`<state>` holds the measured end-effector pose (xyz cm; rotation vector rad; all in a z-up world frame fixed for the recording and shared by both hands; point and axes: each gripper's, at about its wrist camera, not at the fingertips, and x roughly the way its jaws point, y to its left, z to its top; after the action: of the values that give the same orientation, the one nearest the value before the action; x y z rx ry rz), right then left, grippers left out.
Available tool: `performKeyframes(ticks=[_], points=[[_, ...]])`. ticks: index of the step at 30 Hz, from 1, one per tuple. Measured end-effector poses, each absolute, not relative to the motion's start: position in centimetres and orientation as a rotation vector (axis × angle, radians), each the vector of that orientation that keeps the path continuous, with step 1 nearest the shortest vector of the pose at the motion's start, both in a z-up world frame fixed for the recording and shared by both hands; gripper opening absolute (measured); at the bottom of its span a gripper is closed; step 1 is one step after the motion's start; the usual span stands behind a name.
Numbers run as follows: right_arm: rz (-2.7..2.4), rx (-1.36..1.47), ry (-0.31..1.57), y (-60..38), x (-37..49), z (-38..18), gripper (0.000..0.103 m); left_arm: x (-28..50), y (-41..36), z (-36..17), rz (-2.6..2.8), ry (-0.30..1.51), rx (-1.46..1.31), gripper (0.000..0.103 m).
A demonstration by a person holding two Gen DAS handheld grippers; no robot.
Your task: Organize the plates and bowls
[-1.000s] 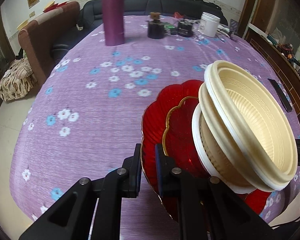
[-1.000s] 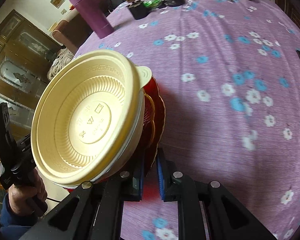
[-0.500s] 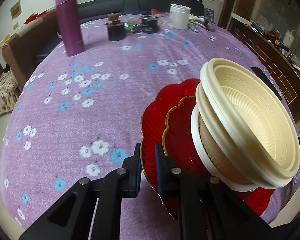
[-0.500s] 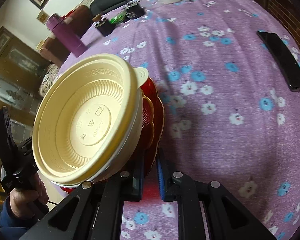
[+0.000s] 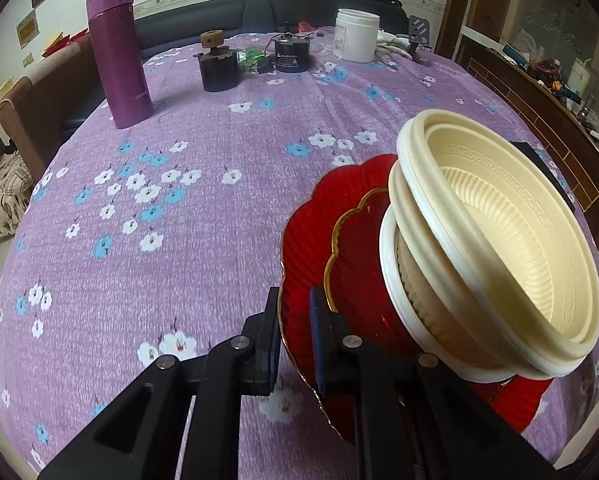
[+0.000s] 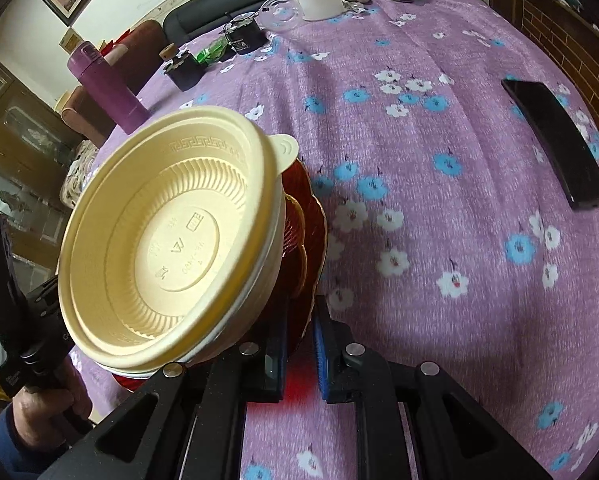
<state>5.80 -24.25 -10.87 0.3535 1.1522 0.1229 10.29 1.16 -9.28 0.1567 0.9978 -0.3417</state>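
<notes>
A stack is held tilted above the purple flowered tablecloth [image 5: 203,216]: a large red scalloped plate [image 5: 305,236], a smaller gold-rimmed red plate [image 5: 359,248] on it, and nested cream plastic bowls [image 5: 511,248] on top. My left gripper [image 5: 295,336] is shut on the near rim of the large red plate. In the right wrist view the cream bowls [image 6: 171,248] face the camera, and the red plate [image 6: 313,240] shows behind them. My right gripper [image 6: 301,348] is shut on that plate's opposite rim. The left gripper's handle, in a person's hand [image 6: 39,400], shows at lower left.
At the table's far side stand a purple flask [image 5: 117,50], a dark jar with a wooden knob [image 5: 217,66], a black cylinder [image 5: 291,54] and a white tub [image 5: 357,40]. A black phone [image 6: 555,142] lies on the cloth at the right. A sofa and cabinets surround the table.
Both grippers have carried the stack across the table; the flask and the jars at the far side have shifted rightward and closer in view. The phone has come into the right wrist view.
</notes>
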Motion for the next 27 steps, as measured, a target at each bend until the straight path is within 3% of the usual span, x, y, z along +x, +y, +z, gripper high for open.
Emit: performKeyframes(ticks=[23, 27], points=[[0.109, 0.351, 1.127, -23.8, 7.6, -11.2, 0.015, 11.5, 1.2, -9.8, -0.299, 0.982, 0.167, 0.017], [0.11, 0.339, 1.128, -23.6, 7.4, -11.0, 0.017, 11.4, 1.6, -9.6, -0.281, 0.975, 0.167, 0.031]])
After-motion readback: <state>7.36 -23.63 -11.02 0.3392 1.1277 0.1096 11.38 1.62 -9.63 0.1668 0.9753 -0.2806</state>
